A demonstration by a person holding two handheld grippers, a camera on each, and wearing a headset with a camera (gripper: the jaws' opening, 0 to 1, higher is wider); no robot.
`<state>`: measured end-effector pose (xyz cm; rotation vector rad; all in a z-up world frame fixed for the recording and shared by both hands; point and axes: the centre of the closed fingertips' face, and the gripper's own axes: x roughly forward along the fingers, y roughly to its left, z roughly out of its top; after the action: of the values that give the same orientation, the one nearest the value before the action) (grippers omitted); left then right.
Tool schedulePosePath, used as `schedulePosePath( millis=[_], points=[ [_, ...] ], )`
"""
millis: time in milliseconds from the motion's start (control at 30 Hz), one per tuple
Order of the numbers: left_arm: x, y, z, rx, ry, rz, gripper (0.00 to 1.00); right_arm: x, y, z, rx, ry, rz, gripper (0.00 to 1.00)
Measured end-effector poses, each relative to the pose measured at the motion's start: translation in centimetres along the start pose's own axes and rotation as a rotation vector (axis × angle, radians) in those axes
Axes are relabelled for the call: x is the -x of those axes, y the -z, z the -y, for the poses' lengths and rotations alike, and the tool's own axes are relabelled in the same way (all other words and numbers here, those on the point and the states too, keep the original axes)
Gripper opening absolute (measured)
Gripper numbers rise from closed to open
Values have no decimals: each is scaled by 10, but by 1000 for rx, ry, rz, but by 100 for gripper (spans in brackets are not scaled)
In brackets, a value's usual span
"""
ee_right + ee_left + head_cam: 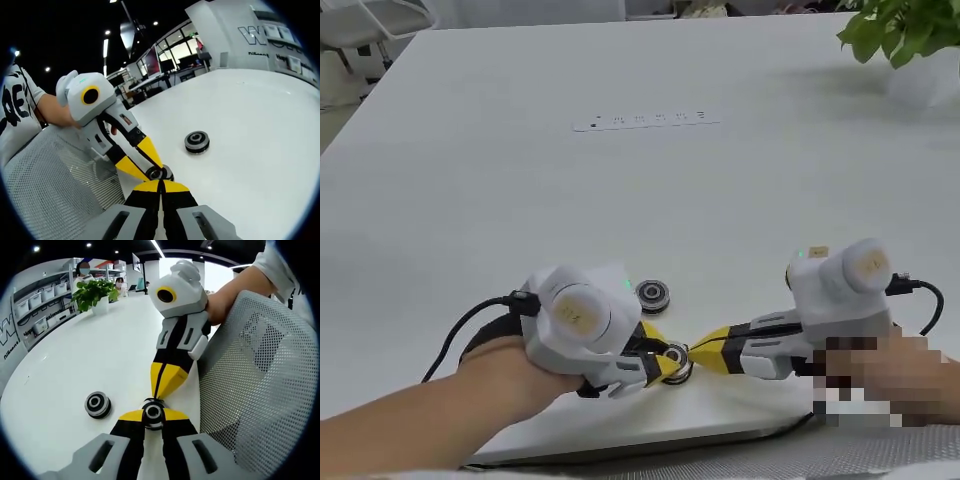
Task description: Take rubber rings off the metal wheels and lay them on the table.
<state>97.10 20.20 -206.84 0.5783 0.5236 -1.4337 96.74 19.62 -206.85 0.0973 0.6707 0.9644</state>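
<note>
1. The wheel (675, 362) you are working on sits low over the near edge of the desk (620, 200), caught between your two tools. Whether it rests on the desk is not clear.
2. Your left tool (153, 415) is clamped on that wheel, one jaw on each side. This keeps the wheel from turning or slipping while its rubber ring (145, 410) is worked.
3. Your right tool (161, 184) meets it head-on, jaws pressed together to a point at the wheel's rim. It reads as a pinch at the ring, but whether rubber is actually between the jaws is too small to tell.
4. Meeting tip to tip keeps any pull in line with the left grip. The next move probably calls for a gentle outward peel, since a sideways tug could twist the wheel loose.
5. A second wheel (653, 293) lies flat on the desk just beyond the left tool. It is apart from both tools, with its own dark ring on, and is probably next.
6. Well beyond, a power strip (645, 121) lies mid-desk and a plant (900, 30) stands at the far right corner.
</note>
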Motion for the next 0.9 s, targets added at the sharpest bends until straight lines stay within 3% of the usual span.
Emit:
schedulePosePath(
  millis=[767, 900],
  points=[
    [0, 0, 0, -6, -2, -14, 8, -2, -7, -10, 36, -35, 21, 0],
    [0, 0, 0, -4, -3, -14, 8, -2, -16, -19, 26, -80, 65, 0]
  ],
)
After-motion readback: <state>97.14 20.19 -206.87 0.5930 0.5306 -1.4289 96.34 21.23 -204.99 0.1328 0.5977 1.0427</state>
